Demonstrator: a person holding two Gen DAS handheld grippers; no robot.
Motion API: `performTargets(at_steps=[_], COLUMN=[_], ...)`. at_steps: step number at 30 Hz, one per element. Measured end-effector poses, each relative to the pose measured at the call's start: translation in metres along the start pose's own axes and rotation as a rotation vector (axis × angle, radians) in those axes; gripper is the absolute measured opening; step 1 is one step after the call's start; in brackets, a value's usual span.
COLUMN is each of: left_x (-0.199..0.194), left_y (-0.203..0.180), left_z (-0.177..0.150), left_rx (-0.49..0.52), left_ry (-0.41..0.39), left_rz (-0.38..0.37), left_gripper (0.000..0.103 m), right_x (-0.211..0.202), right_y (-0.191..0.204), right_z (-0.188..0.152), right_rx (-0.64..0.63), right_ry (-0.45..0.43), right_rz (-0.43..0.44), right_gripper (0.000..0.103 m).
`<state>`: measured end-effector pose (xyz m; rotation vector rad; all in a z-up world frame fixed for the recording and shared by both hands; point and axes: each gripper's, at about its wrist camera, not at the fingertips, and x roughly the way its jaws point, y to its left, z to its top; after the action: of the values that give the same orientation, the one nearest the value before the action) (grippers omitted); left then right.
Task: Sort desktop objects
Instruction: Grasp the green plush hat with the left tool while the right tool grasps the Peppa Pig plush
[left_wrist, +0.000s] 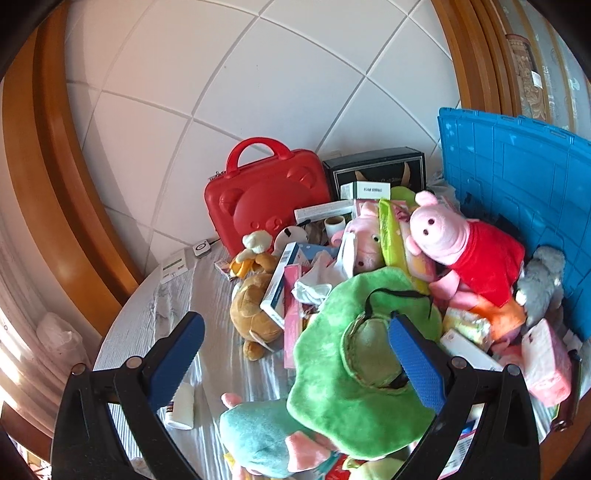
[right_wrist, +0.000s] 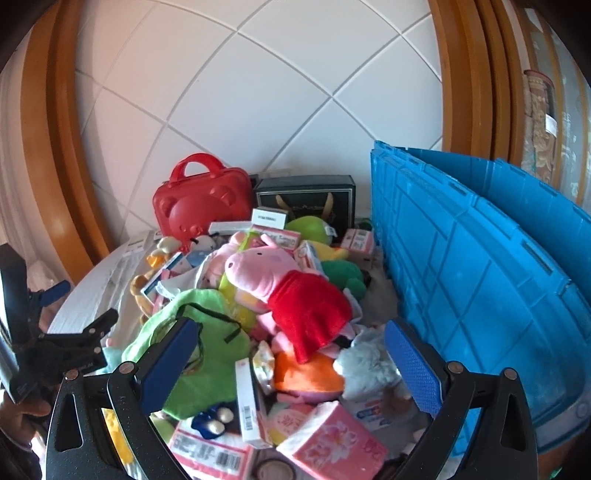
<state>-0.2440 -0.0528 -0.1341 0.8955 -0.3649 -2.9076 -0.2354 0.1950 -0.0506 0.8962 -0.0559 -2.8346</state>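
Green plush (left_wrist: 347, 354) beneath spread left gripper (left_wrist: 295, 354), right gripper (right_wrist: 291, 365) spread over toy pile (right_wrist: 288, 295)

I am in a home, at a table (left_wrist: 155, 306) against a white tiled wall (left_wrist: 258, 92) framed by wooden trim (left_wrist: 55, 177). Plush toys, among them a pink pig in a red dress (right_wrist: 291, 291), a red child's case (left_wrist: 266, 199) and tissue packs (right_wrist: 332, 443) crowd it beside a blue plastic crate (right_wrist: 480, 258).
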Motion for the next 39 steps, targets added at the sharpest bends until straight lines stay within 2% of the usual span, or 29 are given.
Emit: performTargets(at_steps=[3,6,8,13,18,24,25,26,28,30,32,34,39], left_x=[0.012,0.023,0.033,0.065,0.101,0.134,0.137,0.140,0.141,0.138,0.131,0.125,0.124], left_y=[0.017,0.024,0.021,0.004,-0.011,-0.020,-0.019,-0.017,-0.012,-0.010,-0.009,-0.009,-0.014], left_z=[-0.017,-0.029,-0.034,-0.043,-0.048,-0.058,-0.060,-0.062,-0.064,-0.061,-0.057,-0.052,-0.044], left_rx=[0.007,0.010,0.025,0.019,-0.054,-0.068,-0.084,-0.100,-0.125,-0.115,-0.096,-0.081,-0.057], left_ry=[0.035,0.044,0.055,0.131,0.216,0.289,0.292,0.304,0.307,0.302,0.287,0.277,0.282], left_rz=[-0.038,-0.127,-0.169,-0.334,-0.381,-0.357,-0.371,-0.399,-0.432,-0.451,-0.480,-0.499,-0.497], left_gripper=[0.101,0.101,0.101,0.101,0.101,0.101,0.096,0.084,0.074,0.059,0.038,0.026,0.025], right_x=[0.018,0.031,0.039,0.056,0.078,0.102,0.106,0.109,0.114,0.122,0.132,0.145,0.194], right_y=[0.017,0.032,0.039,0.048,0.037,0.027,0.026,0.025,0.022,0.019,0.018,0.021,0.030], right_z=[-0.001,-0.005,-0.010,-0.017,-0.008,0.001,0.002,0.003,0.003,0.004,0.005,0.007,0.008], right_rx=[0.000,0.001,0.006,-0.038,-0.031,-0.051,-0.058,-0.064,-0.077,-0.091,-0.116,-0.162,-0.346], right_ry=[0.020,0.031,0.040,0.076,0.106,0.128,0.131,0.134,0.139,0.148,0.159,0.162,0.203], right_rz=[-0.011,-0.024,-0.028,-0.040,-0.005,0.011,0.011,0.010,0.009,0.005,-0.001,-0.003,-0.089], right_gripper=[0.103,0.103,0.103,0.103,0.103,0.103,0.103,0.103,0.103,0.103,0.103,0.103,0.103])
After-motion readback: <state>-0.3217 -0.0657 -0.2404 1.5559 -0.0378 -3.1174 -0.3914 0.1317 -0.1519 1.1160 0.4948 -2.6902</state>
